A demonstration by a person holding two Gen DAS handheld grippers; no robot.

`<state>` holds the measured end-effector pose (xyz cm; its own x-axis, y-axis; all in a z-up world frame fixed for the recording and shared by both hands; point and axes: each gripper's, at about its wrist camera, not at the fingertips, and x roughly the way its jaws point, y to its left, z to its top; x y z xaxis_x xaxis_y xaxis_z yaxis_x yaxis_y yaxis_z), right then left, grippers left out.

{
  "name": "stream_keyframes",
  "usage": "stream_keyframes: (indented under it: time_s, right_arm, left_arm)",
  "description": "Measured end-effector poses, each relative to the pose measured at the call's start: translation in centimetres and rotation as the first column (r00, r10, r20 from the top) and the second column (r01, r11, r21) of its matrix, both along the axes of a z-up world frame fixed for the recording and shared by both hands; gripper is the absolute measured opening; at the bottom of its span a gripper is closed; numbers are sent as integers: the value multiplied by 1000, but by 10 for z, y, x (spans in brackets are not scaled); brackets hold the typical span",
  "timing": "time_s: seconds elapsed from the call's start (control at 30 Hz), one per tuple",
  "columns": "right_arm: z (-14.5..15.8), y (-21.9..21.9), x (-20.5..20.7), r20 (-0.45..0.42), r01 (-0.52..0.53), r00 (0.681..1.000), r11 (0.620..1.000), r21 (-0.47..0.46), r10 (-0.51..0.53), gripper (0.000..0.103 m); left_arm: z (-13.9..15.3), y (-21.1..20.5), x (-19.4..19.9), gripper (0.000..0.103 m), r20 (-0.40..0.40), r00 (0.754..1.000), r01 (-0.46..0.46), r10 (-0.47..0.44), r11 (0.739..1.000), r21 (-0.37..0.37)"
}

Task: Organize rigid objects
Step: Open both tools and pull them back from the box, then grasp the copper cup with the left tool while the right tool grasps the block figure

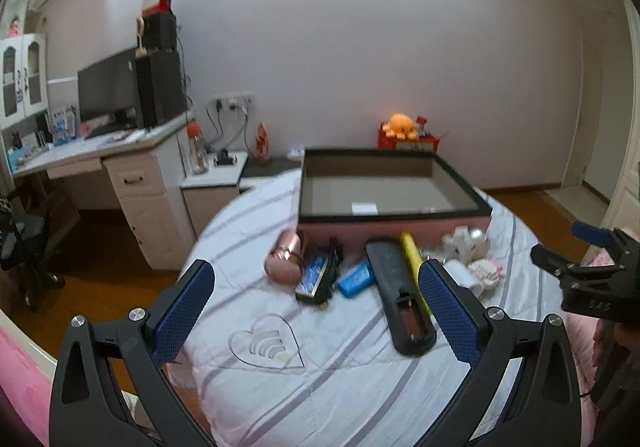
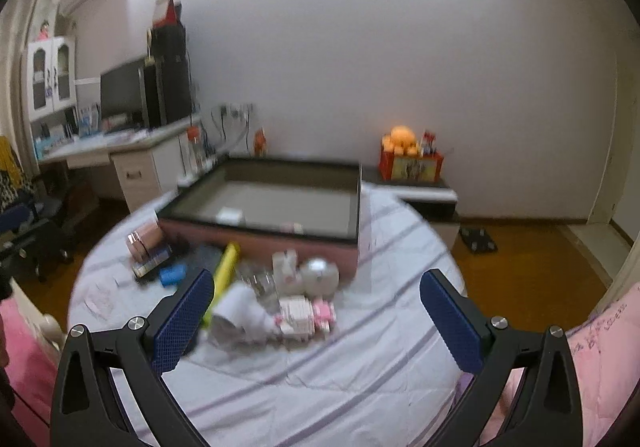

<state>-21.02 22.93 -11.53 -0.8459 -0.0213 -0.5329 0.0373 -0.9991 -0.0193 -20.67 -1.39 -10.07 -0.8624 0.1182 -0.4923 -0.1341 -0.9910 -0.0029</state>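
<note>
1. The left gripper [image 1: 316, 303] hangs over the striped bedsheet [image 1: 340, 379] with its jaws spread wide and nothing between them.
2. The right gripper [image 2: 316, 311] is also spread wide and empty; in the left view it shows at 3 o'clock [image 1: 576, 259].
3. A shallow pink box [image 1: 392, 227] with a dark rim sits on the bed at 12 o'clock of the left gripper, open, with only a white slip on its floor.
4. The clutter lies in a row just in front of the box's near wall.
5. From 11 to 1 o'clock in the left view: a pink case [image 1: 284, 259], a dark flat case with a blue face [image 1: 316, 279], a small blue block [image 1: 356, 279], a black remote [image 1: 400, 299] with its battery bay open, and a yellow stick [image 1: 414, 263] touching the remote's right edge.
6. In the right view, blurred, a white cup [image 2: 240, 311] lies on its side at 11 o'clock, near a silver ball [image 2: 320, 275] and pink-and-white blocks [image 2: 308, 313].
7. A clear heart shape [image 1: 266, 341] lies flat on the sheet between the left gripper's fingers.
</note>
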Motion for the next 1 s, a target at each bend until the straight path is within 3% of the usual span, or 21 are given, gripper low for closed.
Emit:
stream_keyframes:
  time_s: [0.27, 0.5, 0.8, 1.0]
  right_arm:
    - [-48, 12, -24, 153, 8, 988, 1000, 1, -8, 103]
    - [-65, 18, -36, 199, -15, 980, 1000, -6, 15, 103]
    - [-76, 11, -60, 252, -41, 967, 999, 16, 36, 103]
    - [-79, 14, -78, 286, -55, 956, 998, -24, 59, 102]
  left_arm:
    - [-46, 31, -28, 103, 134, 990, 44, -42, 999, -13]
    - [-70, 57, -45, 103, 211, 975, 81, -67, 995, -61]
    - [-70, 42, -51, 103, 235, 971, 64, -48, 996, -64]
    - [-70, 6, -59, 103, 243, 969, -29, 39, 999, -44]
